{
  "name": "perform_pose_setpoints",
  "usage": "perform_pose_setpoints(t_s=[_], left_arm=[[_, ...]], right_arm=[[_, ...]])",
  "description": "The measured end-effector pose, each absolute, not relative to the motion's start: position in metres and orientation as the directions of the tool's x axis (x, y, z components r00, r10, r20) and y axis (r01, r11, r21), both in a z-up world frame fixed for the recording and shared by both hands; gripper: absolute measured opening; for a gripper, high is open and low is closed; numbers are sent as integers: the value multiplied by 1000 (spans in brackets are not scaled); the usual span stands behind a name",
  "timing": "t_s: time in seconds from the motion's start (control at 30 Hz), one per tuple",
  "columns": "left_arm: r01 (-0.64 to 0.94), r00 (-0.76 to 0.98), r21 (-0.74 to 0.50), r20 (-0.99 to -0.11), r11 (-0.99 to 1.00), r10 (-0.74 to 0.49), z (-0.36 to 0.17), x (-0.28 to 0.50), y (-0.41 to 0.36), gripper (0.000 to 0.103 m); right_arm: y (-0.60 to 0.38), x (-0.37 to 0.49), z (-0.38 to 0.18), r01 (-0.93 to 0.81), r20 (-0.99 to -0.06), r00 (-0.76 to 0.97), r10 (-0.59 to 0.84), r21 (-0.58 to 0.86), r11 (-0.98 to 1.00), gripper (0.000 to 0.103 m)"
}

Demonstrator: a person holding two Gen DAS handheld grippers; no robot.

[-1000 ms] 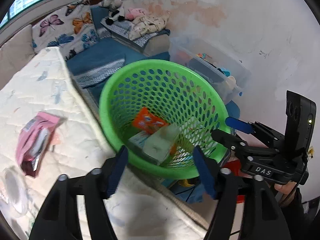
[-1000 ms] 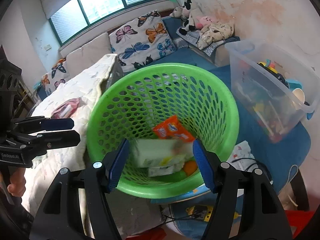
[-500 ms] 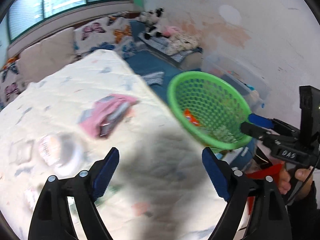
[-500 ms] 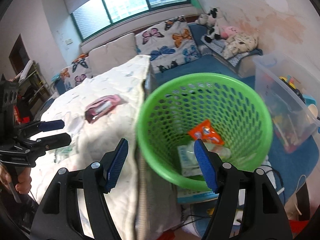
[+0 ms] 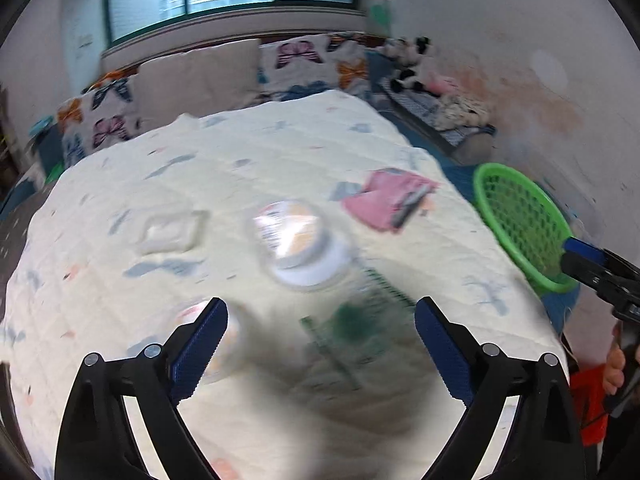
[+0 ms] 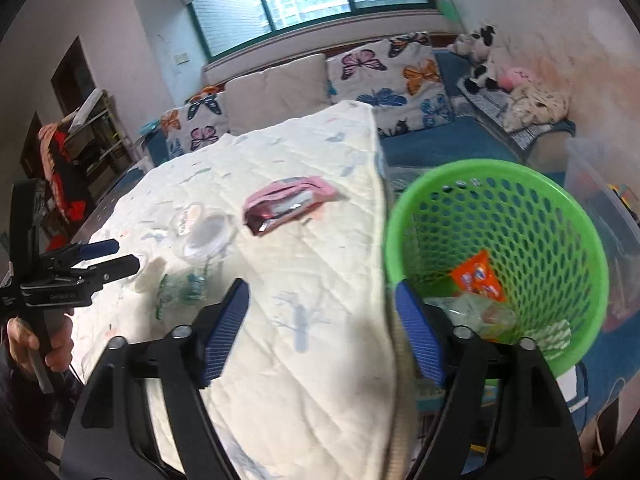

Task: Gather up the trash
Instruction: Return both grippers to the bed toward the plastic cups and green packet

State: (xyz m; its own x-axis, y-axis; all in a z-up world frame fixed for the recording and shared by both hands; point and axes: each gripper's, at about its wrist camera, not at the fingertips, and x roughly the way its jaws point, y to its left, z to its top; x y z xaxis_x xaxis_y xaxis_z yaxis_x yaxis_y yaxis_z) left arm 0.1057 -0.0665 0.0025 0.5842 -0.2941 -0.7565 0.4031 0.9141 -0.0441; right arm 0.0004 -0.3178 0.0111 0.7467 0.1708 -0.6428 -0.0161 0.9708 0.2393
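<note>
A green mesh basket point(image 6: 560, 216) stands beside the bed and holds an orange packet point(image 6: 478, 278) and pale wrappers; it also shows in the left wrist view point(image 5: 516, 220). On the bed lie a pink wrapper point(image 5: 386, 202) point(image 6: 288, 204), a clear round plastic cup point(image 5: 298, 240) point(image 6: 206, 236) and a clear green-printed wrapper point(image 5: 352, 340) point(image 6: 180, 284). My left gripper point(image 5: 320, 350) is open and empty, just above the green-printed wrapper. My right gripper point(image 6: 322, 330) is open and empty over the bed's edge by the basket.
The bed has a white quilted cover point(image 5: 224, 152). Butterfly-print cushions point(image 6: 392, 76) and soft toys point(image 6: 484, 56) line the window bench. A clear storage bin point(image 6: 600, 184) stands right of the basket. A dark shelf point(image 6: 80, 144) is at the left.
Both grippers have swung left, away from the basket and over the bed. The left one now hovers above the cup and green-printed wrapper. Both stay open.
</note>
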Motion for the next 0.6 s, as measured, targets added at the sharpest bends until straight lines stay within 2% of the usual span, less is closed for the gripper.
perform_pose_setpoints(t_s=[0.17,0.27,0.6], left_arm=[[334,590,-48,-769,941,-248,-10,111,-31,93],[307,581,-55,-780,950,-233,-18,114,-16,94],[277,534,-120,-805,953,-257,-44,121,11,95]], right_arm=[[-292,9,15,-64,-646,738,196,222,973,78],[-280,14,15,-87,-648,732,211,218,972,82],[-239,26,8,-162,-669,696,261,208,965,84]])
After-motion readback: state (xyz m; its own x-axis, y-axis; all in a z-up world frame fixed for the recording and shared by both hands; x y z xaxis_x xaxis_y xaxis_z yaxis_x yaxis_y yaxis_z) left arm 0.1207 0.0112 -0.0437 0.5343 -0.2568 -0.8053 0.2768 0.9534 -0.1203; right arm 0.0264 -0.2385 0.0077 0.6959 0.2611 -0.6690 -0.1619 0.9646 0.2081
